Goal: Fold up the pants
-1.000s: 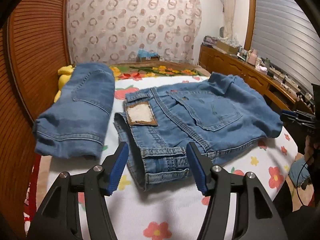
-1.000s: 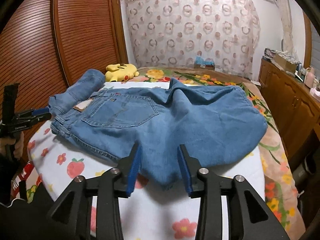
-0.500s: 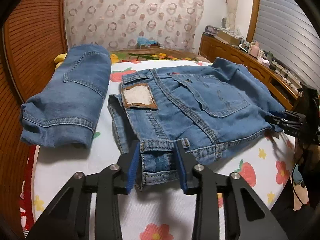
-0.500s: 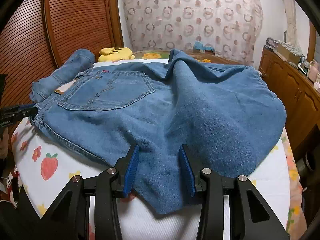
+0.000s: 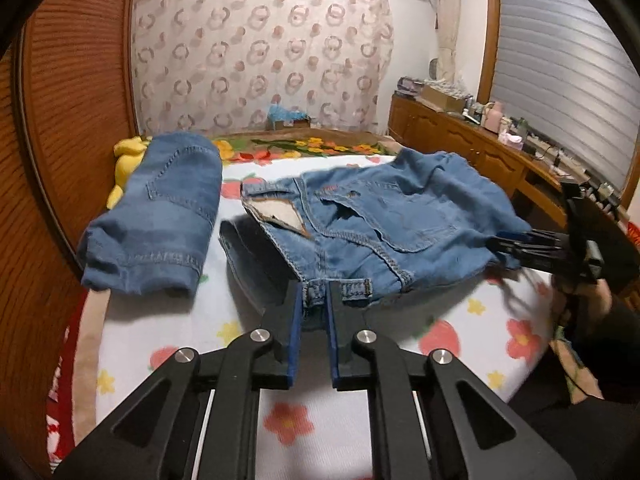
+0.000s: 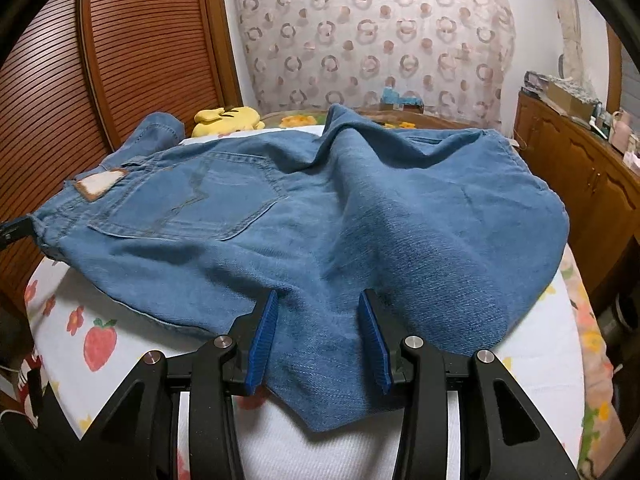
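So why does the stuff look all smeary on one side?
Left wrist view: the right gripper and the hand behind it are motion-blurred, while the jeans stay fairly sharp. Right wrist view: mostly sharp, but the fisheye lens bends the wooden door.

Left gripper [image 5: 311,296] is pinched nearly closed on denim; right gripper [image 6: 318,308] sits spread wide, level.

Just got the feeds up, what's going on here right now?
A person with two handheld grippers is folding a pair of blue denim jeans on a bed with a white flower-and-strawberry sheet. The left gripper is shut on the jeans' waistband. The right gripper is open, its fingers straddling the cloth at the other end. Another folded pair of blue jeans lies alongside.
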